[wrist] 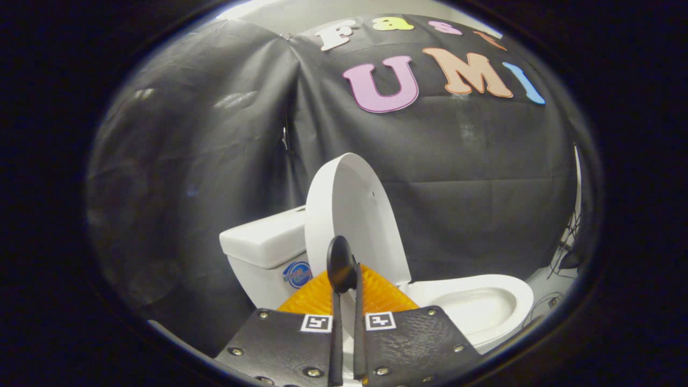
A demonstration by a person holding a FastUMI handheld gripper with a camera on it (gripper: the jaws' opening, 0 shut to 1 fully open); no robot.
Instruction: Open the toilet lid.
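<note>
The white toilet lid [352, 209] stands raised, close to upright, its inner face turned toward the bowl and its back near the tank [266, 242]. The white seat and bowl [478, 306] lie uncovered below it, to the right of the fingers. My gripper [348, 282] is at the lid's front edge. Its two fingers are nearly together, and a thin strip of the lid's white rim shows between them, so they are pressed on the rim.
The booth's black cloth wall hangs behind and to the left of the toilet. Dark cables [564, 258] lie on the pale floor beyond the bowl, at the right.
</note>
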